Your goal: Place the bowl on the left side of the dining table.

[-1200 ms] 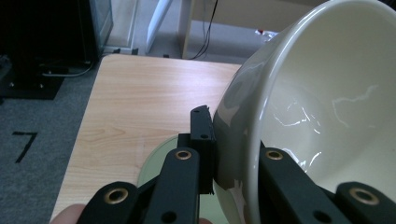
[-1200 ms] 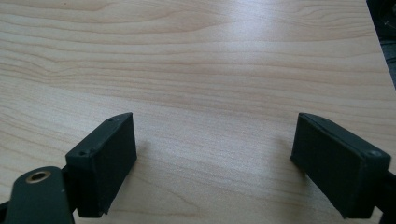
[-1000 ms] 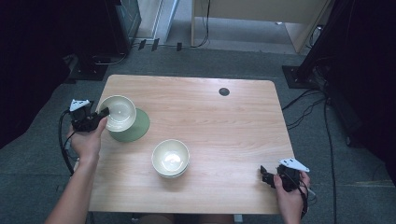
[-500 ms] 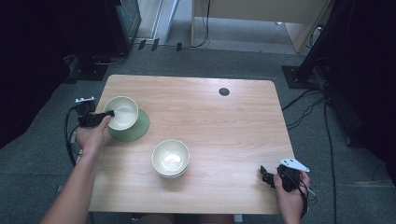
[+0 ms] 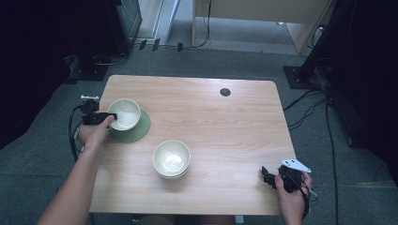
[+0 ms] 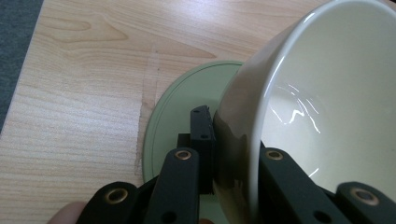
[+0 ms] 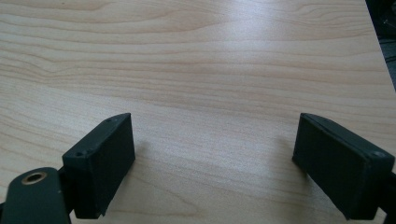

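The left gripper (image 5: 111,116) is clamped on the rim of the cream ceramic bowl (image 5: 125,114), which sits mouth-up, slightly tilted, over the round green plate (image 5: 139,131) at the wooden table's (image 5: 225,122) left edge. The right gripper (image 5: 265,175) rests with jaws spread, holding nothing.

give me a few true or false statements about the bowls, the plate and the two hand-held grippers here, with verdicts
1. The left hand-held gripper is shut on the rim of the cream bowl. True.
2. That bowl is over the green plate. True.
3. The right hand-held gripper holds a bowl. False: its jaws stand open with bare table between them.
4. The stacked bowls sit on the green plate. False: they rest directly on the wood, apart from the plate.
5. A small dark round spot lies near the table's far edge. True.
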Motion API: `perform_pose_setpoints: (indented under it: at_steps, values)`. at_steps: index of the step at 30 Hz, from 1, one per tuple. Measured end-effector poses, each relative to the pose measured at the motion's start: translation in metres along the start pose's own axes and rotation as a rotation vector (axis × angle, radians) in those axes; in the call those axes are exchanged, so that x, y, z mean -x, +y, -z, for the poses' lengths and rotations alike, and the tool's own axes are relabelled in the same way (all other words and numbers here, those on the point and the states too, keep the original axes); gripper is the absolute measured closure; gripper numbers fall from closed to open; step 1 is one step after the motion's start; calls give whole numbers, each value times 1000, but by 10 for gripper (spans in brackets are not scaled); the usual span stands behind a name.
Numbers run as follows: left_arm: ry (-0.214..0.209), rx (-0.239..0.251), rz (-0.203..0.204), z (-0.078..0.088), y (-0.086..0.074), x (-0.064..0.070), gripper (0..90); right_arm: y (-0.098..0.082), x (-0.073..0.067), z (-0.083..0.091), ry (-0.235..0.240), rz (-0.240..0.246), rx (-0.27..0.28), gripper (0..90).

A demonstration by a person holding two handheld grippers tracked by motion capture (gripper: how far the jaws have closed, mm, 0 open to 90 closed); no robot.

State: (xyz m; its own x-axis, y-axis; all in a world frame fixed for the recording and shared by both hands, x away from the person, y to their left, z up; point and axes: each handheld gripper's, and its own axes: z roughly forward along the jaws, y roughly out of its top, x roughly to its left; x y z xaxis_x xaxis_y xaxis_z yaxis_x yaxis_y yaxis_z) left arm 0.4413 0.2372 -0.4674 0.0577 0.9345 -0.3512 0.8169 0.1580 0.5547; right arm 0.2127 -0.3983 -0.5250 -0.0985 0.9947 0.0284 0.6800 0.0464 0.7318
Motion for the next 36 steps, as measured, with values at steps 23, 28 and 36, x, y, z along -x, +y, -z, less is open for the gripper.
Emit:
perform_pose_setpoints:
  at_steps: [23,28,36]
  values:
    - [-9,-28,-36,-14,-3,-2,717,0,0,0,-1,-2,-1,118]
    - [-69,50,-47,-4,-2,-2,494,0,0,0,-2,-2,-1,117]
    - [-39,95,-73,8,-4,4,69,0,0,0,-3,-3,-2,115]
